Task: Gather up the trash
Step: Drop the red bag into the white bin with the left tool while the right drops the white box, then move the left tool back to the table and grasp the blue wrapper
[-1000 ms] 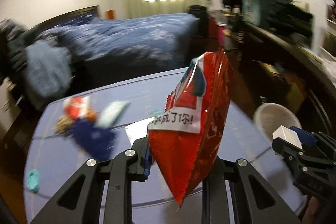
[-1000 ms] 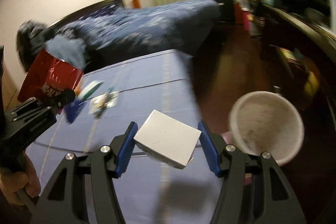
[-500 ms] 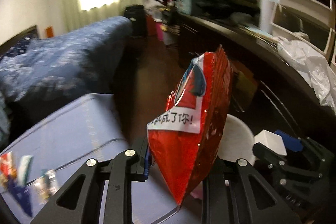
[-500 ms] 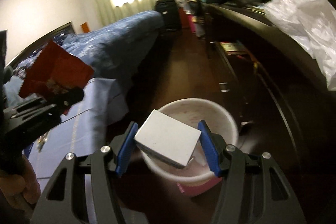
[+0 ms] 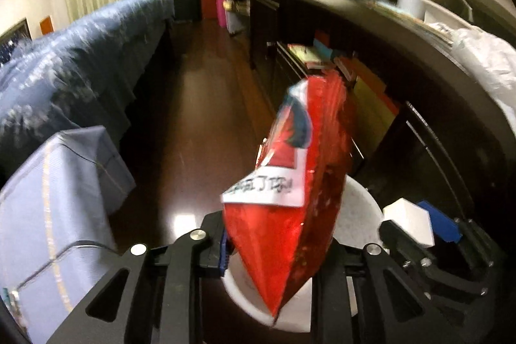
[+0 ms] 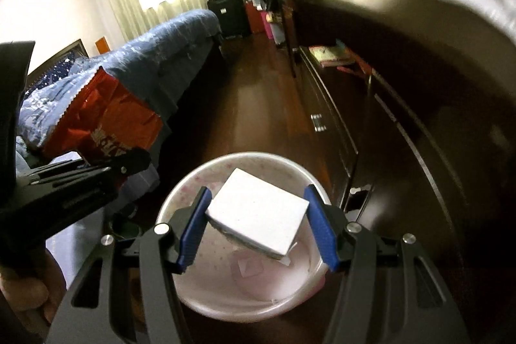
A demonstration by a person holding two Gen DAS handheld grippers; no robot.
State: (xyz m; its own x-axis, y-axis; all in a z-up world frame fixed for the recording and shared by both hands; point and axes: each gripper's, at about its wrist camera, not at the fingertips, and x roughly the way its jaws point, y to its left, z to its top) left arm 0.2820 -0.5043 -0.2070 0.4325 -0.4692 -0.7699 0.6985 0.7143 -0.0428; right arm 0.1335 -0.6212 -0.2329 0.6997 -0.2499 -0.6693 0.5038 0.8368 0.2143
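left gripper (image 5: 277,250): fingers clamped on a red snack bag (image 5: 290,182), held upright, its lower tip over the near rim of the white bin (image 5: 358,215). right gripper (image 6: 258,228): blue-padded fingers (image 6: 193,228) gripping a white box (image 6: 258,211), tilted, directly above the bin's open mouth. bin: stands on dark wooden floor (image 5: 200,105), beside a dark cabinet (image 6: 403,105). surface with pale blue cloth (image 5: 54,199): left of the bin. bed with blue cover (image 5: 74,63): behind it.
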